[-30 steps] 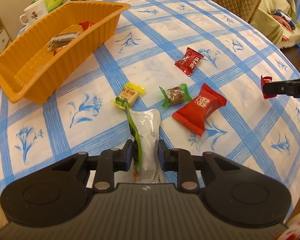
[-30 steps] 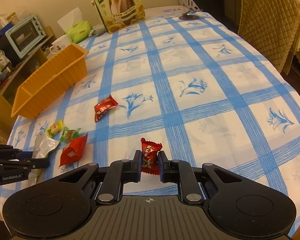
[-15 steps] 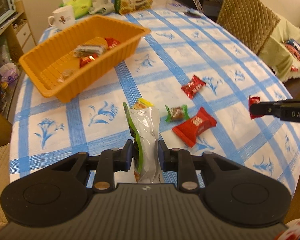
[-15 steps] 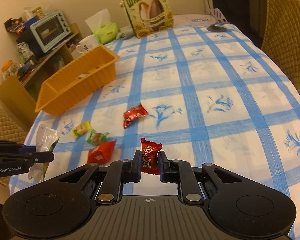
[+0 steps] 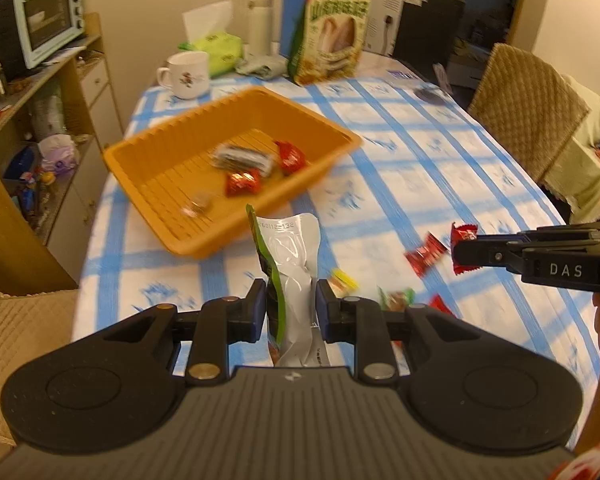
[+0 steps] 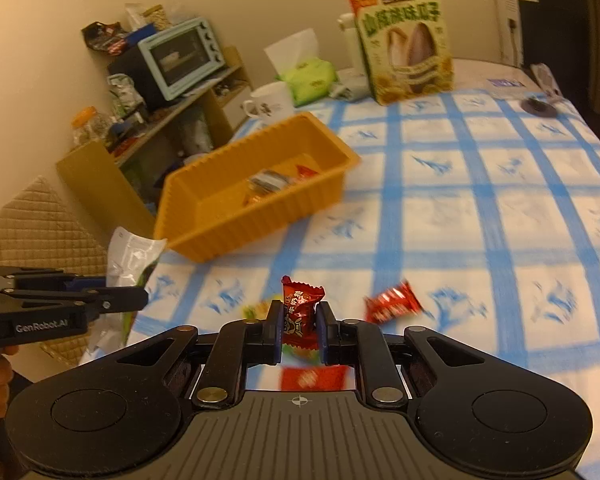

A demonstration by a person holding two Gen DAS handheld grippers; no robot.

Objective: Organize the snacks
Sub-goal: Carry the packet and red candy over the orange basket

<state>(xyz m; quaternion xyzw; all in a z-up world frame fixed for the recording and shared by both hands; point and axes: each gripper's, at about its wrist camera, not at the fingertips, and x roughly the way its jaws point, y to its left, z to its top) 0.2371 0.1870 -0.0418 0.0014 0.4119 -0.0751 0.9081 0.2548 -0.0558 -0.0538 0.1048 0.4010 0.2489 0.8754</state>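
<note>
Task partly done: several wrapped snacks already inside orange basket (image 5: 236, 208) at frame centre. Left gripper (image 5: 291, 312) clamped on silver-green pouch (image 5: 296, 264); right gripper (image 6: 299, 330) clamped on red candy (image 6: 300, 312). Four loose snacks (image 5: 424, 254) left on worktop (image 5: 440, 184), lower right.

A dining corner under warm indoor light.
A table in a blue-checked white cloth (image 5: 440, 176) stood by a plain cream wall (image 5: 148, 4); a wooden shelf unit (image 5: 32, 184) held a pale blue toaster oven (image 5: 46, 18), and a tan quilted chair back (image 5: 528, 108) stood opposite.
</note>
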